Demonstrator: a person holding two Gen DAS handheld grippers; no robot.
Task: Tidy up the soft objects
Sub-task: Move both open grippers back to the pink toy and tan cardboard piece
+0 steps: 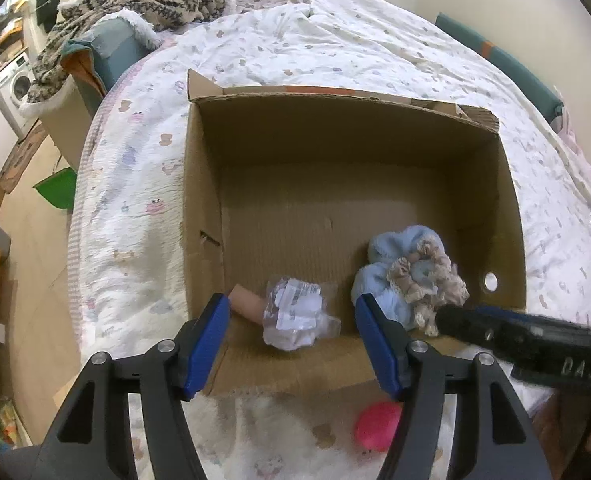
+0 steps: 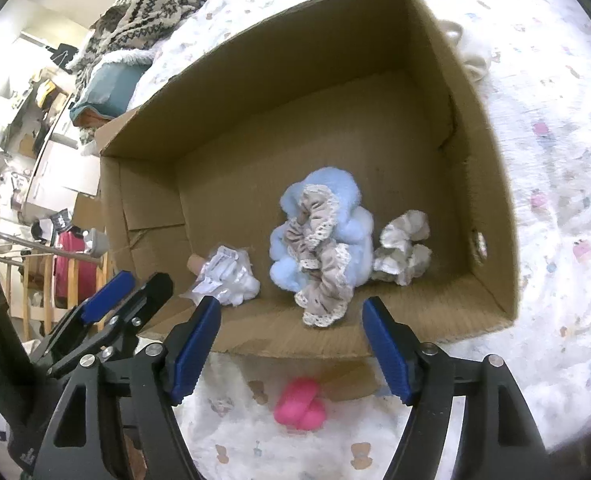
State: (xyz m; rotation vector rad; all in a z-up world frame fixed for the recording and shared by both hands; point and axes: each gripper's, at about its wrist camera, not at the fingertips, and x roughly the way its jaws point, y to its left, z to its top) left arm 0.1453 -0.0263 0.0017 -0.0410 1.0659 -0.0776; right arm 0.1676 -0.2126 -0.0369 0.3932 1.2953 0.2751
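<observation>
On the bed, just outside the box's near wall, lies the pink toy, below and between the right gripper's fingers, nearer than the left gripper; both gape, empty.

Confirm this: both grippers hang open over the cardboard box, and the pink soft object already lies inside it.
Not quite. The pink soft object lies outside the cardboard box, on the bedspread before its near wall, as the right wrist view shows. Both grippers, left and right, do hang open.
</observation>
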